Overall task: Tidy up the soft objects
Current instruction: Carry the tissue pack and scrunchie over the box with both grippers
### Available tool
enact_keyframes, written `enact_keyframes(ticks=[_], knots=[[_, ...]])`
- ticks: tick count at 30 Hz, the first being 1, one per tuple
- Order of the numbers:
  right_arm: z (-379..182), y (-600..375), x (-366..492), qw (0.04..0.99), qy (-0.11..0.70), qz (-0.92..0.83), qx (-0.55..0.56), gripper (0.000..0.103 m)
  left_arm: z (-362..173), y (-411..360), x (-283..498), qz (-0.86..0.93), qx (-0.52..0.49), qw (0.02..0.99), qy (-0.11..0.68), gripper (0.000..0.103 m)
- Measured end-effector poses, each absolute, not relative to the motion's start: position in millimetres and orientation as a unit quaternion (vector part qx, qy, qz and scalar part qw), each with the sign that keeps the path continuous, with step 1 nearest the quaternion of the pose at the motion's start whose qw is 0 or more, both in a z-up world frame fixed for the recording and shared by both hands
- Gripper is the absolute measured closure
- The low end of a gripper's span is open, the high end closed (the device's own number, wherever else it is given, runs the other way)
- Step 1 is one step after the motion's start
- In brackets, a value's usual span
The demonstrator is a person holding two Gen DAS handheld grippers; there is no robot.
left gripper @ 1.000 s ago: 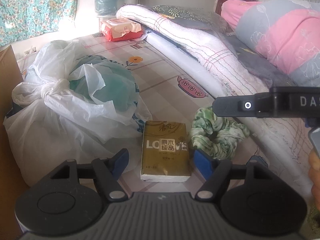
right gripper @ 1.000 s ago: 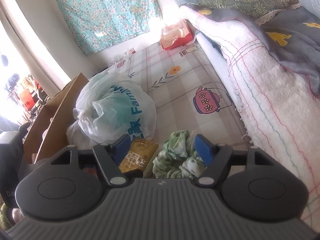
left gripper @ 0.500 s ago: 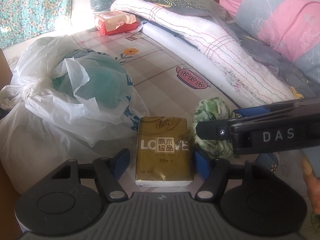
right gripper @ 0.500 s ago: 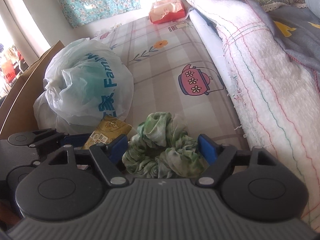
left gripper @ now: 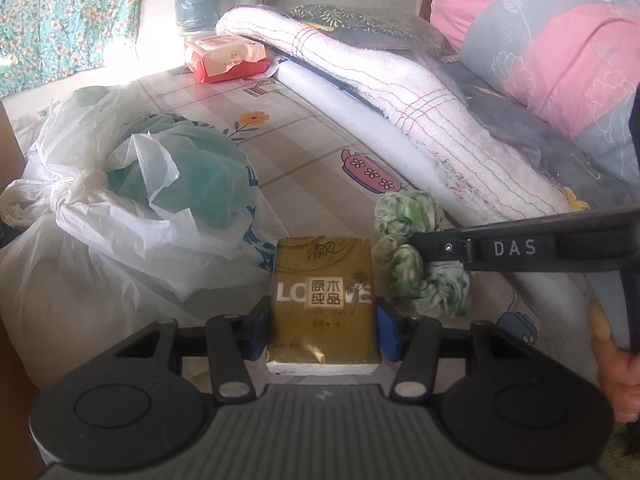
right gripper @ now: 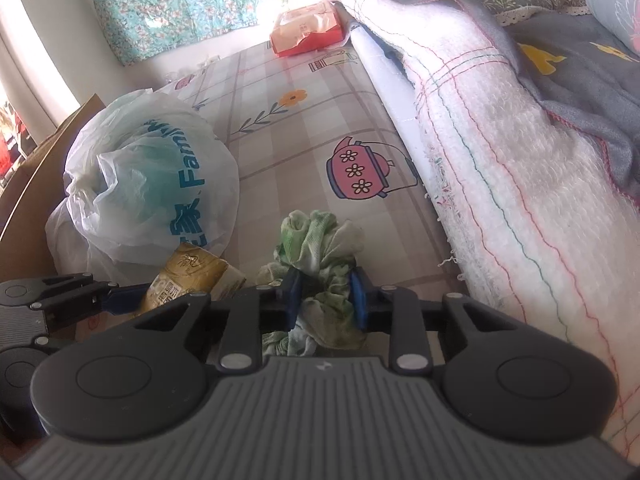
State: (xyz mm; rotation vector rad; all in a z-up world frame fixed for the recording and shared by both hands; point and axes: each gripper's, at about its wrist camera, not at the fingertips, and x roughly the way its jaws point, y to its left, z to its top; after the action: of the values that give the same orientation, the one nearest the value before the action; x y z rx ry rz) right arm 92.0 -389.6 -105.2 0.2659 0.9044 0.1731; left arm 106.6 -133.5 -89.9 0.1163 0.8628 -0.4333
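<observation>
right gripper (right gripper: 325, 295) clamping scrunchie (right gripper: 320, 248) — left gripper (left gripper: 322, 330) closing, tissue pack (left gripper: 322, 300) between

brightness: pretty bright daylight all round, colours a bit washed out
light source: pours in from the far end by the curtain (left gripper: 68, 16), plus the left edge in the right wrist view
glare: the wall (right gripper: 276, 12) by the red pack (left gripper: 226, 58) is blown out white; the blanket (right gripper: 500, 184) is overexposed too
shadows: soft, only dark right under each gripper body
blur: the bedsheet (right gripper: 304, 148) looks hazy, slightly smeary
distortion: heavy fisheye, straight lines bend, black vignette in the top corners
sharpest bit: the tissue pack (left gripper: 323, 296), label readable
</observation>
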Motion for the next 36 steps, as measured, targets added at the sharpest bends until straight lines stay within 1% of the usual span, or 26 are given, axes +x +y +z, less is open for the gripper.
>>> enact_keyframes(ticks=[8, 20, 23, 27, 33, 36], knots=[[-91, -399, 91, 0.892, 0.413, 0.074, 0.168, 0.082, -62, -125, 111, -0.211, 0.027, 0.899, 0.382, 0.049], [-11, -383, 111, 0.918, 0.335, 0.123, 0.173, 0.082, 11, -93, 117, -0.177, -0.025, 0.939, 0.293, 0.049], [11, -365, 118, 0.920, 0.313, 0.161, 0.172, 0.082, 26, -71, 110, -0.154, -0.039, 0.949, 0.273, 0.049], [29, -328, 130, 0.915, 0.304, 0.211, 0.164, 0.082, 40, -33, 99, -0.112, -0.057, 0.959, 0.255, 0.049], [45, -247, 141, 0.890, 0.312, 0.297, 0.149, 0.082, 57, 36, 76, -0.045, -0.067, 0.964, 0.252, 0.049], [49, -206, 140, 0.870, 0.329, 0.338, 0.143, 0.082, 61, 72, 59, -0.011, -0.058, 0.963, 0.264, 0.049]])
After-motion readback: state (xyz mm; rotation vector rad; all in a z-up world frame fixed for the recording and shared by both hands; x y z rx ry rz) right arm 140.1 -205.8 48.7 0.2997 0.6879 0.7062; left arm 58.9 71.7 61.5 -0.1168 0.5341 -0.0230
